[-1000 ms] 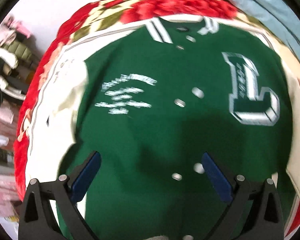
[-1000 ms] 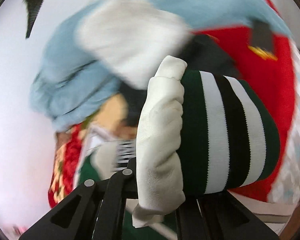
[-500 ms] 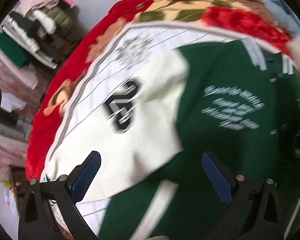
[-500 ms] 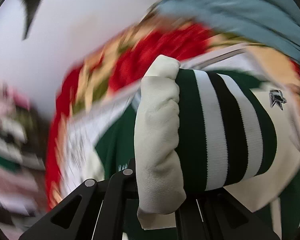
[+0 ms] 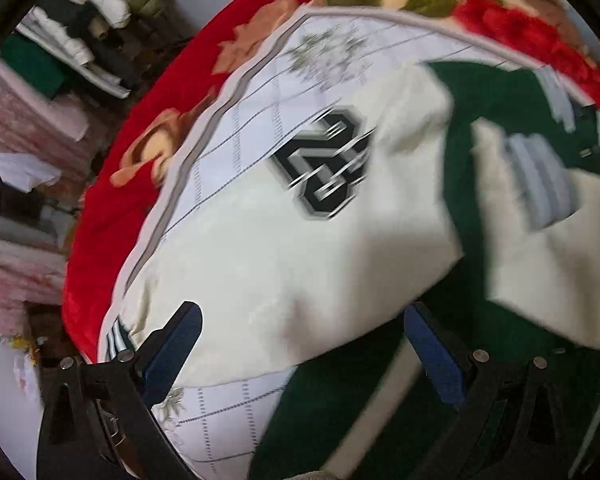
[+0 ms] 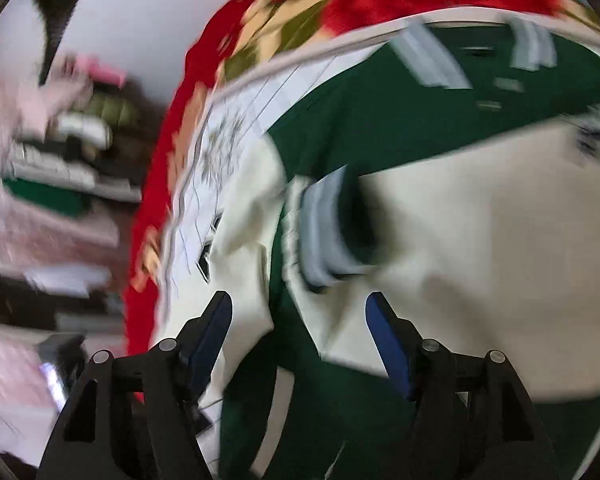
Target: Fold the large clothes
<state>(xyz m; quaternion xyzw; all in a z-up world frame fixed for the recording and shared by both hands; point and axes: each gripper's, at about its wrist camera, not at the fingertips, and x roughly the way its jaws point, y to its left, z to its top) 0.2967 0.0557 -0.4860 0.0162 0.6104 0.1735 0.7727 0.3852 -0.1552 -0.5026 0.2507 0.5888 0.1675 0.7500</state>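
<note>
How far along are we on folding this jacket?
One cream sleeve now lies across the green jacket, and the right gripper has just opened and let go of its striped cuff. The left gripper is open over the other sleeve, which is flat and unfolded. That sleeve and the body fold remain.

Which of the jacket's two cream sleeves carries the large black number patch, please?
The sleeve lying out flat on the checked sheet carries the patch; the other sleeve lies folded across the green body, showing only its striped cuff.
</note>
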